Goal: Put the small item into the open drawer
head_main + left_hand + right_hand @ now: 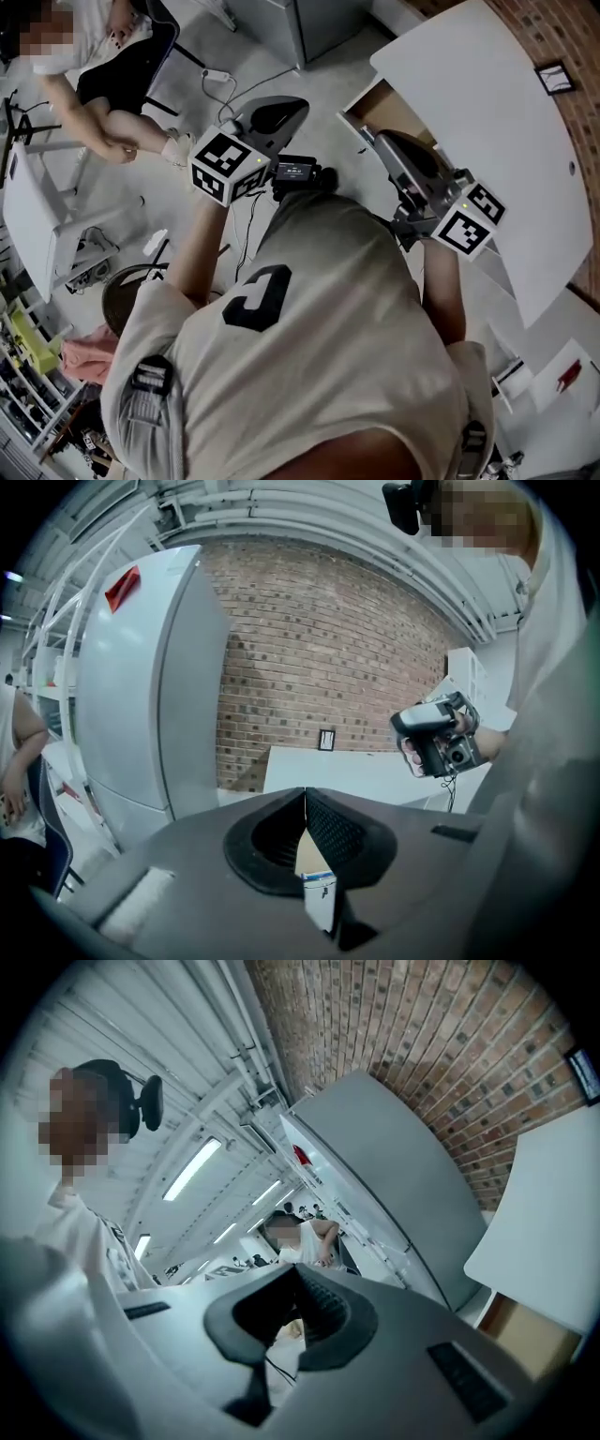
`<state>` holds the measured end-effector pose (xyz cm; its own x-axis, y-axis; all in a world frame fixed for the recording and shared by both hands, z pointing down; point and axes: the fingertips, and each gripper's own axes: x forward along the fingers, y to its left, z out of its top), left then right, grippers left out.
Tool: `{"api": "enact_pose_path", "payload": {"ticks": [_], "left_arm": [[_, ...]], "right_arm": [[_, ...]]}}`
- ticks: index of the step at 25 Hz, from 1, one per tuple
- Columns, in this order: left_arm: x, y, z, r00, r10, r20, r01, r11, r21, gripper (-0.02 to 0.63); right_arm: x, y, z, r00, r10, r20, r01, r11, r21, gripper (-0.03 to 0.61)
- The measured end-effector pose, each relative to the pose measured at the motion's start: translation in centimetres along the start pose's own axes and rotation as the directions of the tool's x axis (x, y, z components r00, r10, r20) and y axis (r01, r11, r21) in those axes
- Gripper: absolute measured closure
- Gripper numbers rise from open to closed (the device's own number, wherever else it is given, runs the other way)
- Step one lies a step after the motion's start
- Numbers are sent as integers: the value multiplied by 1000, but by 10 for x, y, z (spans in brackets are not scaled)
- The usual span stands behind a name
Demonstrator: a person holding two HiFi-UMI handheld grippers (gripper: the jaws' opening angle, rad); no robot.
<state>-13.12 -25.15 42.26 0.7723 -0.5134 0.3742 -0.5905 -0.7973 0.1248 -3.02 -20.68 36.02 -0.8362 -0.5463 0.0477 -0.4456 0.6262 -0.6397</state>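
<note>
My left gripper (305, 799) is shut on the small item (317, 892), a tan carton with a white and blue label wedged low between the jaws. In the head view that left gripper (292, 105) points out over the floor, left of the white table (487, 112). The right gripper (386, 142) hovers just in front of the open drawer (380, 105), whose brown inside shows under the table's edge. Its jaws are shut with nothing between them (298, 1274). The left gripper view shows the right gripper (436, 738) held in a hand before the table (356, 775).
A person sits on a chair (112, 66) at the far left, with cables (225, 80) on the floor nearby. A tall grey cabinet (141, 696) stands against the brick wall (319, 649). Cluttered shelves (28, 375) line the lower left.
</note>
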Motion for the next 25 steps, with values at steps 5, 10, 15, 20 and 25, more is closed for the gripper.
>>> {"api": "enact_pose_path", "payload": {"ticks": [5,10,15,20,25], "left_arm": [[23,-51,3,999,-50,-1,50,999,21,607],[40,-106,12,993,-116,-5,116,991,61,607],[50,-155,19,987,-158,-13,159,983,94,607],[55,-194,23,984,-174,-24,176,976,127,607],[57,-226,18,982,-184,-30,187,972,141,607]], "right_arm": [[-49,8,-10,999,-18,27,18,1000,18,574],[-98,18,-13,996,-51,69,49,998,38,574],[-143,25,-20,991,-77,108,70,996,62,574],[-182,30,-27,986,-86,142,75,994,80,574],[-211,39,-38,985,-93,144,86,995,60,574]]}}
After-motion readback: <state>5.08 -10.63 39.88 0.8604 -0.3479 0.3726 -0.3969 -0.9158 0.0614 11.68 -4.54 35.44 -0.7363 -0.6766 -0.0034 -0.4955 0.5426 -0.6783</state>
